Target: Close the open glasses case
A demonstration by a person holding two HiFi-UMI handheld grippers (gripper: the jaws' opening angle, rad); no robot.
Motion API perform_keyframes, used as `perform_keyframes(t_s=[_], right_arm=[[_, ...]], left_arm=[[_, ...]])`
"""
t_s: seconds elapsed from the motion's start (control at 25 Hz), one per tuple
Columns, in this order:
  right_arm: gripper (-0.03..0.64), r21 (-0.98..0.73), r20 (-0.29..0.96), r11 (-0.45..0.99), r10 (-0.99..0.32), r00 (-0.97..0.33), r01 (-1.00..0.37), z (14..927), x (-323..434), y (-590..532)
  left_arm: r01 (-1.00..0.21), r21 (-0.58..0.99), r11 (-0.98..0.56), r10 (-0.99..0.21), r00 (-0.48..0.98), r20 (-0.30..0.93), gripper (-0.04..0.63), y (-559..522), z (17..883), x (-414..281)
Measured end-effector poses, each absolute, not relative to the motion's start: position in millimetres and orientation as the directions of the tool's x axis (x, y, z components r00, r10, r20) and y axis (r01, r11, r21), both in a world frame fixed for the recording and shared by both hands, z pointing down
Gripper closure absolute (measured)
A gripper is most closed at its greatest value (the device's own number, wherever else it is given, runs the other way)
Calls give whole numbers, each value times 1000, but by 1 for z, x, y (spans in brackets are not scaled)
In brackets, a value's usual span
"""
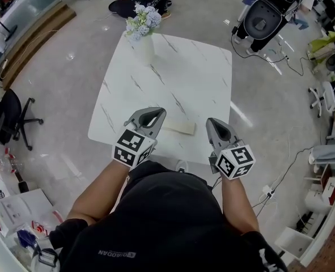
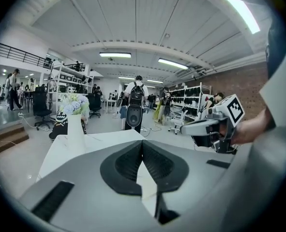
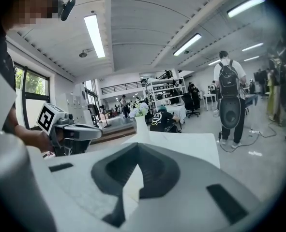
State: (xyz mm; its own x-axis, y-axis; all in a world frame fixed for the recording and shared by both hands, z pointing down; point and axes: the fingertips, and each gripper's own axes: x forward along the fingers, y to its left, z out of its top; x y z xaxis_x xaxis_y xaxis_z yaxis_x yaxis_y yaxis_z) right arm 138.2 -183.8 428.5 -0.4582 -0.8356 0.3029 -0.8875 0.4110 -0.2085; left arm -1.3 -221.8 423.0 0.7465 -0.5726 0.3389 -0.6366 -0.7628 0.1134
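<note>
I saw both grippers held over the near edge of the tabletop [image 1: 173, 67], pointing to the far edge. The glasses case [image 1: 179, 127], a pale flat piece, lay close to that near edge, approx. in the middle of it, between the two grippers. Its left end was just beside the tip of the left gripper [image 1: 159, 113] in the head view; I could not tell if they touched. The right gripper [image 1: 211, 122] was apart from the case's right end, with bare tabletop between them.

In the left gripper view the fingers [image 2: 155, 161] of the left gripper [image 2: 143, 141] met at the tip, with only the small diamond gap behind it, and no object was held. The right gripper [image 3: 138, 146] was the same in its own view: fingers [image 3: 152, 168] together at the tip, nothing gripped. The pale patch in each gap was too unclear to name.

I could not tell from the head view if the case's lid stood open, bc it looked flat.

A white vase [image 1: 144, 47] w/ pale flowers [image 1: 141, 20] stood at the far edge, near the far-left corner, well apart from the case.
</note>
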Motion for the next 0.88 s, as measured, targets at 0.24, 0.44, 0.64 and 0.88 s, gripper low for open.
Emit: perform_keyframes(t_s=[0.24,0.44,0.64,0.88], right_arm=[[616,-199,302,408,-840,-452,-891,425,137,-183],[617,-181,294,416,-842,-452,-891,423,135,-186],[617,-183,301,415,-839,-452,-891,428,133,-185],[617,-183,300,416,-839,-454,-891,427,133,-187]], left_arm=[[-633,106,-767,-573,750,330,592,-222,415,0],[-631,47,-774,-584,741,332,591,-224,409,2],[-623,17,-782,-585,743,326,591,-222,405,1],[-616,11,-787,-580,747,325,591,-222,404,4]])
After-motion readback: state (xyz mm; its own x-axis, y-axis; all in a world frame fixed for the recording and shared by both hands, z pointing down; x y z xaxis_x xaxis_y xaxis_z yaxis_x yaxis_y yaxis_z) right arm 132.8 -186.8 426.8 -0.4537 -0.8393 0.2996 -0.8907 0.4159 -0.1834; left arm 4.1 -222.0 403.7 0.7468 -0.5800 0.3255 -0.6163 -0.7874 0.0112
